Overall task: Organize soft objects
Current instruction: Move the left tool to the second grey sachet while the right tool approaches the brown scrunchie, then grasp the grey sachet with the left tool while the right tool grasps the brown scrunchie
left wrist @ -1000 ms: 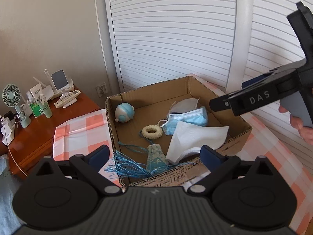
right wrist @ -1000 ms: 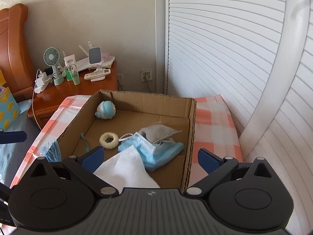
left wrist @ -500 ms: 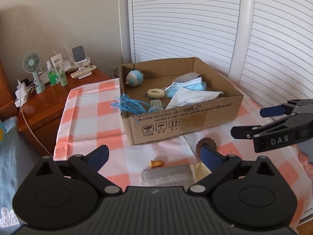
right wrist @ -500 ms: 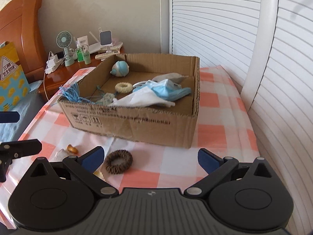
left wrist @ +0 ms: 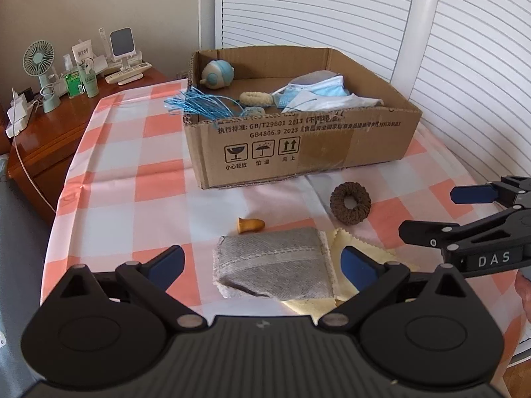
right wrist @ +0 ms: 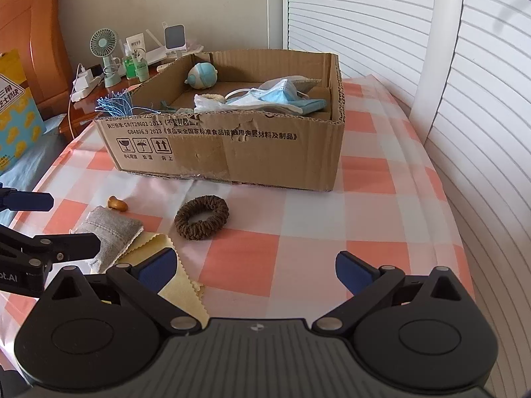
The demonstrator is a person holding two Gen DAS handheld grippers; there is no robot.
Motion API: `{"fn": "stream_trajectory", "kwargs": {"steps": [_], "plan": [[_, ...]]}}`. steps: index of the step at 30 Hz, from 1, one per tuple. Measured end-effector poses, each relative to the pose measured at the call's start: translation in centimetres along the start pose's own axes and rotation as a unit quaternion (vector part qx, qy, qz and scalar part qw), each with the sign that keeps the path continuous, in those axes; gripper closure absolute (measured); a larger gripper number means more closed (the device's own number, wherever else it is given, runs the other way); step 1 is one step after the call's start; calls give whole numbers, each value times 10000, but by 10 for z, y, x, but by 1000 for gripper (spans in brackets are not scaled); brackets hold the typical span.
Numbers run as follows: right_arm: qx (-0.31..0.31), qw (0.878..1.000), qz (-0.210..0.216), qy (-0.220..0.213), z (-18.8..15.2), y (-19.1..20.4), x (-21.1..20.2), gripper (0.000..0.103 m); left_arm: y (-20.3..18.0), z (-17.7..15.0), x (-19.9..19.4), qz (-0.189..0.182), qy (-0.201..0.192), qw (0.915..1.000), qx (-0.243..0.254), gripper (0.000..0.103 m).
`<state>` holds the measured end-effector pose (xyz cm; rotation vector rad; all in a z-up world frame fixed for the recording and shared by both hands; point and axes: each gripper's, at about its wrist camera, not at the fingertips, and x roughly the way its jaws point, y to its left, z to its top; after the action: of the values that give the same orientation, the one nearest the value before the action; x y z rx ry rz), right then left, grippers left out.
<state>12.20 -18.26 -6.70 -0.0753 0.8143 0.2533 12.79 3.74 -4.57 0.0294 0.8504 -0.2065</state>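
A cardboard box [left wrist: 298, 139] [right wrist: 232, 152] stands on the checked tablecloth and holds face masks [left wrist: 318, 91], a blue-white ball [left wrist: 217, 74], a cream ring [left wrist: 255, 98] and blue tinsel [left wrist: 199, 104]. In front of it lie a grey pouch [left wrist: 272, 270] [right wrist: 106, 229], a yellow cloth [left wrist: 358, 242] [right wrist: 172, 278], a brown scrunchie [left wrist: 350, 203] [right wrist: 202, 217] and an orange earplug [left wrist: 250, 225] [right wrist: 116, 204]. My left gripper [left wrist: 262, 267] is open, low over the pouch. My right gripper [right wrist: 254, 268] is open and empty, just right of the yellow cloth.
A wooden bedside table [left wrist: 49, 132] at the left carries a small fan [left wrist: 38, 63], bottles and a charger. White louvred doors [left wrist: 332, 16] stand behind the box. A bed headboard [right wrist: 30, 33] is at far left. The table edge runs close below both grippers.
Both grippers pulled back from above the box and dropped low to the near side of the table. The pouch, cloth, scrunchie and earplug came into view. Both stayed open.
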Motion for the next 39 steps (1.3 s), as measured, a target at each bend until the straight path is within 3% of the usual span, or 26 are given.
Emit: {"fn": "stream_trajectory", "kwargs": {"steps": [16,19,23,30,39], "plan": [[-128,9996,269,17,34,17,53,0,6,-3,36,-203,375,9991,6,2],[-276,9994,50,190,33,25,71,0,10,-2,36,-179,373,9991,-47,2],[-389,9991,-143,113,29,22,72,0,23,-4,35,-14,386,9992,-135,2],[-345,9992,-178,-20,21,3,68,0,29,-5,35,-40,319,9993,-181,1],[-292,9992,-238,-113,18,3,65,0,40,-3,31,-444,210,9962,-725,1]]}}
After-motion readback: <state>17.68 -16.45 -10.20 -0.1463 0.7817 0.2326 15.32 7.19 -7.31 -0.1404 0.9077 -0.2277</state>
